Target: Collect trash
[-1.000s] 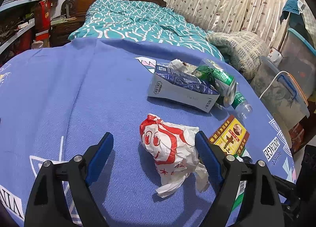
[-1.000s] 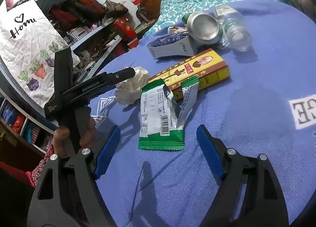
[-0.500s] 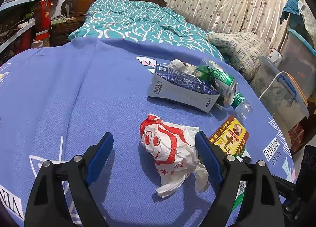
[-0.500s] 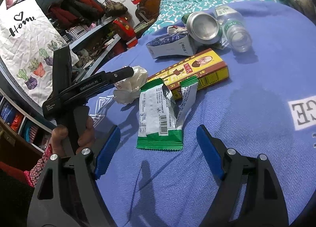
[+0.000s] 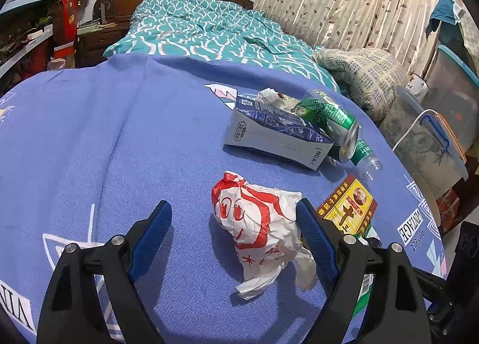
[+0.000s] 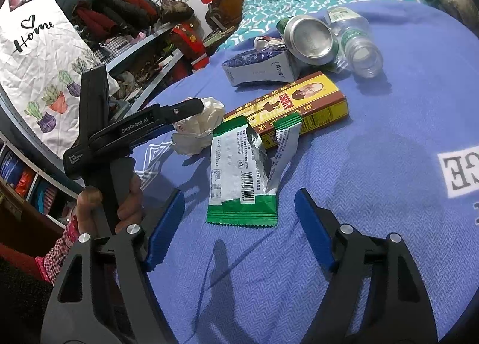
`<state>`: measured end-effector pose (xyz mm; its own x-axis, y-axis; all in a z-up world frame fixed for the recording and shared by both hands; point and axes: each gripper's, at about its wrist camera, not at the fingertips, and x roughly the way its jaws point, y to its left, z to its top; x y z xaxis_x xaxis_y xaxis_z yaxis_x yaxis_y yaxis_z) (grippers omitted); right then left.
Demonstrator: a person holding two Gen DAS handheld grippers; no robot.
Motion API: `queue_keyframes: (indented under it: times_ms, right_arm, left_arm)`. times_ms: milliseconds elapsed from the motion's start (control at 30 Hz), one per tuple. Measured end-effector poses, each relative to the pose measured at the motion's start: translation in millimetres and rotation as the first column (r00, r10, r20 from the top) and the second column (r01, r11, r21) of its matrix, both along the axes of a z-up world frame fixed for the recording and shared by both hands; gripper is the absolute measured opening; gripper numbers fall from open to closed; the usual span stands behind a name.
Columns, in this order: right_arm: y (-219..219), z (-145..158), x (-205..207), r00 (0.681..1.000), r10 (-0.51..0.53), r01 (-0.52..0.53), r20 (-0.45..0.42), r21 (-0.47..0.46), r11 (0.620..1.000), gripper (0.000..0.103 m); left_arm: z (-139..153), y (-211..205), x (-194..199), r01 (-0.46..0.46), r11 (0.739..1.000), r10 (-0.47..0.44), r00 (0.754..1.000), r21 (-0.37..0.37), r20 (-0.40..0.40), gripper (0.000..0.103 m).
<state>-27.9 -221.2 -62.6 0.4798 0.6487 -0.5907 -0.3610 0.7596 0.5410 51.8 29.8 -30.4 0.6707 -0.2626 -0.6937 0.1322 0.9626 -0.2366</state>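
left wrist view: left hand-held gripper [image 5: 233,218] spread wide over the blue-covered surface [image 5: 119,140]. Crumpled red-and-white plastic bag [image 5: 257,224] lies between the jaws, its right edge up against the right pad; left pad well clear of it, so nothing is pinched.

right wrist view: right hand-held gripper [image 6: 239,209] also spread, holding nothing. Torn green-and-white wrapper [image 6: 236,173] lies flat just ahead of the gap between the jaws.

only in right view: a hand [image 6: 119,197] on the left gripper's black handle, checked sleeve at the wrist. The wrapper's barcode side and torn-open top. Round silver end of the can [image 6: 308,40] facing the camera. Shelves [image 6: 125,29] stuffed with clothes, white "Home" cloth [image 6: 39,53] on the left.

only in left view: the red print on the bag (from the right it reads as a plain white wad beside the left gripper's tip). Clear storage bins [image 5: 428,140] past the far right edge of the surface; contents too blurred to tell. Curtains [image 5: 344,2] and the bed [image 5: 209,29] with a teal patterned quilt beyond.

in both: yellow-and-red box [image 6: 293,104] lying flat, wrapper's top edge overlapping it. Blue-and-white carton [image 5: 275,134] on its side, further back.

rest of trash: green can and clear plastic bottle [image 6: 356,44] on their sides, touching, just behind the carton; a crumpled white scrap [image 5: 269,95] tucked behind them.

carton contents: cannot tell.
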Motion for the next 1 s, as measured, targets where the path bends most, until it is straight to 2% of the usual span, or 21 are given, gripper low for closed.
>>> queue_keyframes:
  times_ms: [467,800,1000]
  right_arm:
    - [1.8,0.3,-0.1,1.0,0.002,-0.002,-0.003,0.0,1.0,0.073]
    - [2.7,-1.3,-0.5,1.0,0.009,-0.009,-0.011,-0.003,1.0,0.068]
    - [5.6,-2.5,-0.1,1.0,0.015,-0.016,-0.02,-0.011,1.0,0.067]
  left_arm:
    - [-0.6,0.7,1.0,-0.001,1.0,0.001,1.0,-0.007,-0.003,0.081]
    - [-2.1,6.8,2.3,-0.001,0.998,0.0,1.0,-0.056,-0.018,0.081]
    - [-0.9,2.1,1.1,0.011,0.999,-0.011,1.0,-0.04,-0.009,0.08]
